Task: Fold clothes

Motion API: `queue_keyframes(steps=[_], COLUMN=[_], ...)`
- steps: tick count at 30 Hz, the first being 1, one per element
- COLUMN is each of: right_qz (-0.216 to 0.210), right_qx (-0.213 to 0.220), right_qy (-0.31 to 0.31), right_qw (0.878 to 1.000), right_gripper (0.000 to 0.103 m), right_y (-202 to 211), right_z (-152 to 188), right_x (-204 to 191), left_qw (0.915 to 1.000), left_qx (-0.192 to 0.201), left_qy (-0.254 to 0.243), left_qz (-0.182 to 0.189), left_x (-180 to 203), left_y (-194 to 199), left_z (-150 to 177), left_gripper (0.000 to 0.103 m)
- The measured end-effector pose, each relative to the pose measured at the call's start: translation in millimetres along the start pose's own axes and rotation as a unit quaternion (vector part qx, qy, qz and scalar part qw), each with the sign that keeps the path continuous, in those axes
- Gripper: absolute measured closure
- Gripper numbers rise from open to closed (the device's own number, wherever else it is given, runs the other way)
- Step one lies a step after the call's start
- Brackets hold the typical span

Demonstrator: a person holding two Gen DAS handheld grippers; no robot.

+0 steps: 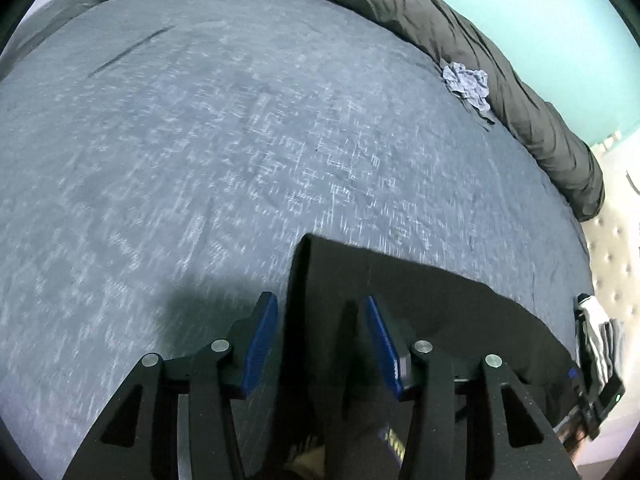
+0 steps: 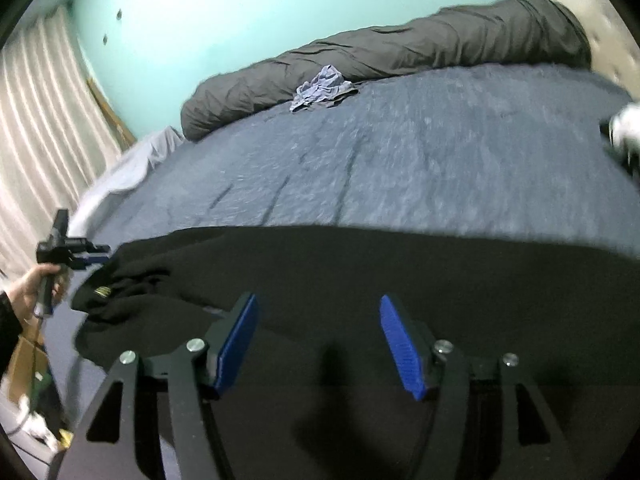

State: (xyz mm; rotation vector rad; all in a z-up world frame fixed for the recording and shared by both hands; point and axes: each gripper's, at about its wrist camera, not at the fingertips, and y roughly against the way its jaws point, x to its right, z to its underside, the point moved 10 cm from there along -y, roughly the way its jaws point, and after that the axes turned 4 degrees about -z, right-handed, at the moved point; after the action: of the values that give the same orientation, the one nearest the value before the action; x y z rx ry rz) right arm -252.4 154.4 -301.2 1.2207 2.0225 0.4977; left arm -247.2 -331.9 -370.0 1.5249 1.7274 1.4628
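a: two grippers, both with jaws spread and nothing pinched. the left gripper (image 1: 322,334) hangs over the left end of the black garment (image 1: 420,312), with that end's edge running between its blue pads but not pressed. the right gripper (image 2: 318,344) hovers over the garment's middle, pads clear of the cloth.

b: and where does the garment lie?

a: along the near edge of the bed (image 1: 200,160), stretched left to right. its left end is bunched, with a small yellow mark showing; further right it looks flatter.

b: so how would you do the fold well?

a: i'd judge the bunched left end needs smoothing first. then pinch one layer at each end near the bed's edge, lift both sides evenly, and carry the fold over so the edges meet. thick dark cloth hides its layers, so a stray second layer is the risk.

b: the rest of the bed?

a: blue-grey cover, mostly bare. a dark rolled duvet (image 2: 400,56) lies along the far edge, a small crumpled blue cloth (image 2: 320,88) against it. curtains left, teal wall (image 2: 240,8) behind, padded headboard right.
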Motion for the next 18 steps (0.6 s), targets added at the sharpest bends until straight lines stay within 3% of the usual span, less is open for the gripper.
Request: queue_keyframes(steps=[8,10,12,16,17,18], right_qz=[0.055,0.06,0.069,0.079,0.075,0.07], right_qx=[-0.096,-0.131,-0.155,-0.191,-0.195,-0.198], right_qy=[0.063,0.087,0.108,0.137,0.141,0.146], right_qw=[0.992,0.986,0.98,0.969,0.968,0.967], right_gripper=[0.032,0.031,0.031,0.032,0.035,0.047], right_y=[-35,-51,-63,-83,-85,-86], right_z=[-40,-39,-34,-23,-21,-19], right_x=[63,72,78,86,85,82], left_qw=[0.9998,0.9998,0.9998,0.9995,0.9994,0.9993], left_qx=[-0.016,-0.016,-0.017,-0.007,-0.003,0.001], left_qy=[0.001,-0.002,-0.012,-0.03,-0.034,-0.038], left_qz=[0.012,0.013,0.008,-0.001,-0.002,-0.003], left_x=[-9,-9,-8,-6,-5,-4], left_y=[-21,-21,-21,-16,-14,-12], left_z=[-9,-9,-8,-9,-9,-10], left_gripper=[0.053,0.06,0.079,0.092,0.095,0.097])
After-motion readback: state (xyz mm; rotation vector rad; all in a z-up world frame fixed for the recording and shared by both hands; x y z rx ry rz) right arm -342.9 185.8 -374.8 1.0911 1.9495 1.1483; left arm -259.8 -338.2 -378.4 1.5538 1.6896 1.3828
